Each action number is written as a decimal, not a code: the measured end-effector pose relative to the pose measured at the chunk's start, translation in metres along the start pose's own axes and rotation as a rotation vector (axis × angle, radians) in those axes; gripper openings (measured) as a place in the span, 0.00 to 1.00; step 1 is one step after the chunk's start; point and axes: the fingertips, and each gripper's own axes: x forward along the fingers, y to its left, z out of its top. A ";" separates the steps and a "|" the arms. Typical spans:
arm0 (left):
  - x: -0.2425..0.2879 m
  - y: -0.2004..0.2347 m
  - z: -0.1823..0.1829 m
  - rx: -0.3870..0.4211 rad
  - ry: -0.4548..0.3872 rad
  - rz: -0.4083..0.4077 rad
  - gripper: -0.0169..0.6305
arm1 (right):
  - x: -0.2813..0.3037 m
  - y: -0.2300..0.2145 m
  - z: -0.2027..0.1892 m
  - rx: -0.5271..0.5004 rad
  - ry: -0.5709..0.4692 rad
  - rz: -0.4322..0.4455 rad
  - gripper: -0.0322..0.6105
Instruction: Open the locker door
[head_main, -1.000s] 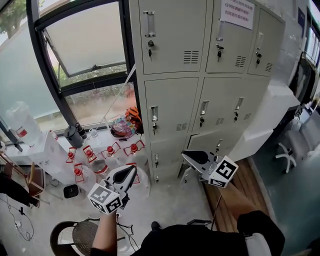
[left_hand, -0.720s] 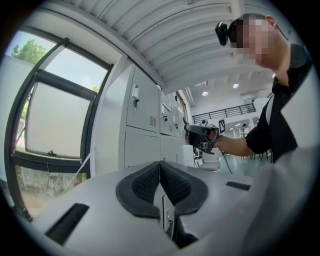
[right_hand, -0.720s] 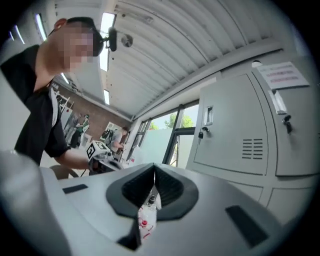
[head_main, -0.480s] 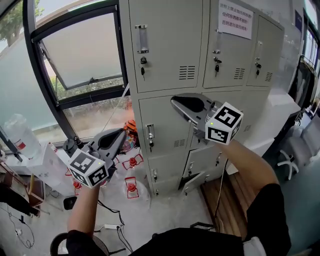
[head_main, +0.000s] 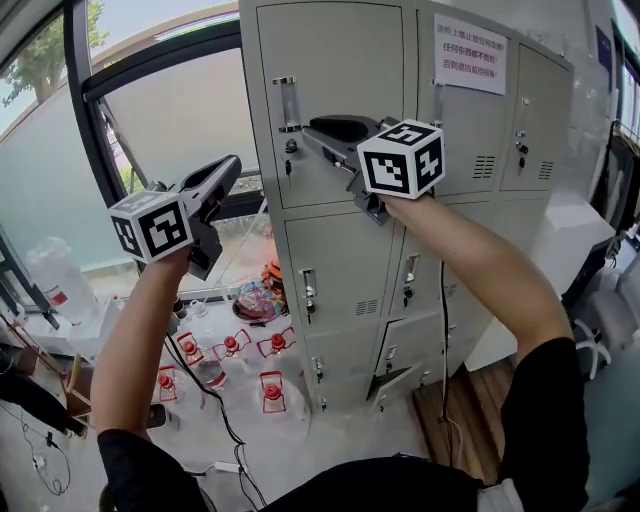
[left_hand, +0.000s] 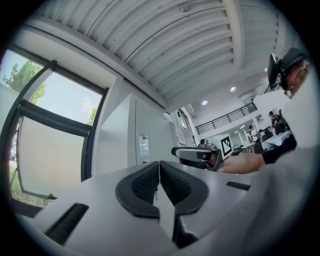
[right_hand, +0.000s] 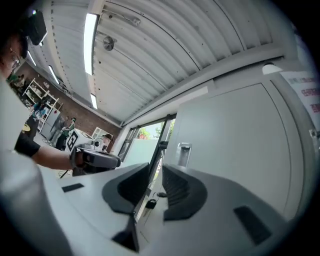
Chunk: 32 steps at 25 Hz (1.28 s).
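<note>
The grey locker bank (head_main: 345, 260) fills the middle of the head view. Its top-left door (head_main: 345, 70) is closed, with a clear upright handle (head_main: 287, 100) and a key lock (head_main: 289, 150) on its left edge. My right gripper (head_main: 312, 128) is raised in front of that door, its tips just right of the lock and apart from it. In the right gripper view its jaws (right_hand: 156, 182) stand narrowly open with nothing between them, the handle (right_hand: 183, 152) ahead. My left gripper (head_main: 230, 165) hangs left of the lockers, shut and empty (left_hand: 159, 175).
A big window (head_main: 170, 120) stands left of the lockers. Several water jugs with red handles (head_main: 232, 345) and cables lie on the floor below. A paper notice (head_main: 470, 50) hangs on the next top door. A bottom locker door (head_main: 400, 385) stands ajar.
Both grippers have risen from near floor height to the top row of lockers. The right one moved up and left to the top-left door's lock; the view tilted up.
</note>
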 end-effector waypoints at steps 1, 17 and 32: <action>0.005 0.004 0.003 0.019 0.012 0.008 0.05 | 0.007 -0.004 0.004 -0.008 0.001 -0.010 0.18; 0.033 0.029 0.016 0.011 0.077 0.007 0.05 | 0.082 -0.044 0.006 0.071 0.132 -0.167 0.23; 0.027 0.031 0.010 0.005 0.077 0.014 0.05 | 0.091 -0.059 0.000 0.110 0.141 -0.279 0.13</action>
